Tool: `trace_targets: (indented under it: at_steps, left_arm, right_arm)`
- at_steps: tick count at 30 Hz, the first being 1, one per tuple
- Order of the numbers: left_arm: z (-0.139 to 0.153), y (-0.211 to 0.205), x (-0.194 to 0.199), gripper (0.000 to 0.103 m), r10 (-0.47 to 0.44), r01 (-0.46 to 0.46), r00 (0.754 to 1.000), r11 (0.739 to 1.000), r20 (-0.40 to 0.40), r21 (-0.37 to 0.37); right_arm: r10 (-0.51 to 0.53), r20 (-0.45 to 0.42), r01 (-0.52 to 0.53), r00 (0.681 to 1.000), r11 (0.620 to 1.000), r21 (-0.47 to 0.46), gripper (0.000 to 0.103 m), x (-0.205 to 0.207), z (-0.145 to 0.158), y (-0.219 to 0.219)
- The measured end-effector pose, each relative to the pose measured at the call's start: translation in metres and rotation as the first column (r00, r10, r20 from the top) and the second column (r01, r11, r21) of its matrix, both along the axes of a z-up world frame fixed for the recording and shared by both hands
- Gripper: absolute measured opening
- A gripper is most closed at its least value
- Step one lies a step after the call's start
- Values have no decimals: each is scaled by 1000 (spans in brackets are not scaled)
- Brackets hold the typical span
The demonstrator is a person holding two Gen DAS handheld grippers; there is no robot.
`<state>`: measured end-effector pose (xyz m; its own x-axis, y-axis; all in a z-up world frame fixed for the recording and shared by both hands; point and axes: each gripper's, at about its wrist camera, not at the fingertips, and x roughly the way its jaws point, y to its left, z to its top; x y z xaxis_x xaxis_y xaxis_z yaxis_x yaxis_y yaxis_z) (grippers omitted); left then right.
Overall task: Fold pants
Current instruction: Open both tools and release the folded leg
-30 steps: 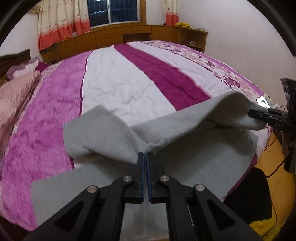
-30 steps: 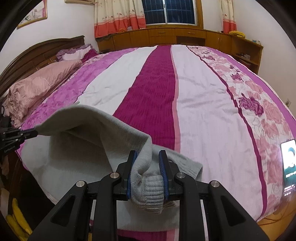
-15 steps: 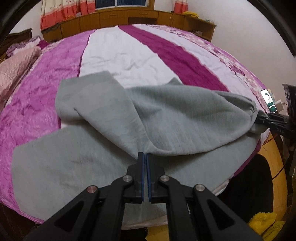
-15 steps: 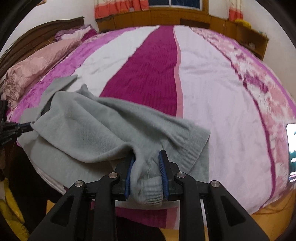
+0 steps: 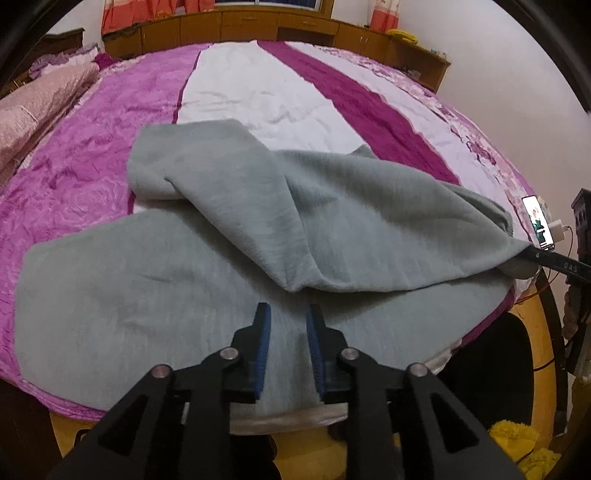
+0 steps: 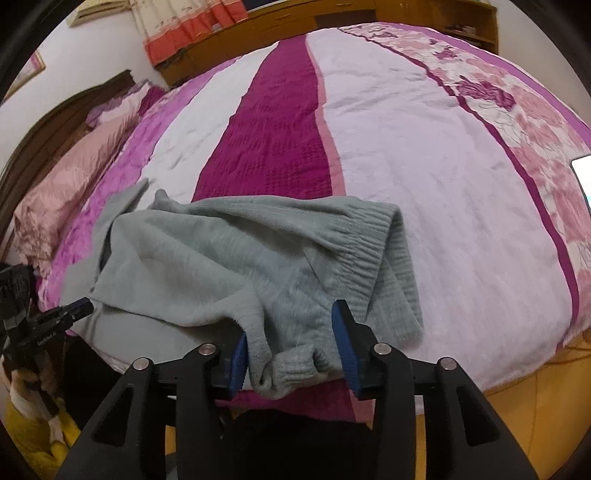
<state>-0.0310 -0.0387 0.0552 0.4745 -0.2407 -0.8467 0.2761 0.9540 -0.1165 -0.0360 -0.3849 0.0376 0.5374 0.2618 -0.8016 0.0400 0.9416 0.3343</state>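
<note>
Grey fleece pants lie on the near edge of the bed, one leg folded over the other. My left gripper is open and empty, just above the lower leg near the fold. In the right wrist view the pants lie with the ribbed waistband toward the right. My right gripper is open, its jaws wide on either side of a bunched ribbed corner that rests loose between them. The right gripper's tip also shows at the pants' right end in the left wrist view.
The bed cover has pink, white and magenta stripes. Pink pillows lie at the headboard. A lit phone lies on the bed's right corner. Wooden cabinets line the far wall. The left gripper shows at the left edge.
Both grippers lowered the lifted leg onto the other leg, then opened and let go of the cloth. The pants now lie flat on the bed.
</note>
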Motion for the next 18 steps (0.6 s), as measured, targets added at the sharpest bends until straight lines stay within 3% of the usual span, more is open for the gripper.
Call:
trace_targets:
  at_steps: [8,12,18]
  left_arm:
    - [25,1,-12,36,4,-3,999,999,42,-37]
    - [36,1,-14,47,16,-12,998,998,56,-66]
    - [39,1,-11,50,39,-34,999,992,38,-121]
  right_arm:
    - [-34,41,34,999,999,-6,37,-21,27,10]
    - [-40,73,39,997,999,4,49,-28,42,13]
    - [-49,87,47,995,999,24,54,-30,44,17]
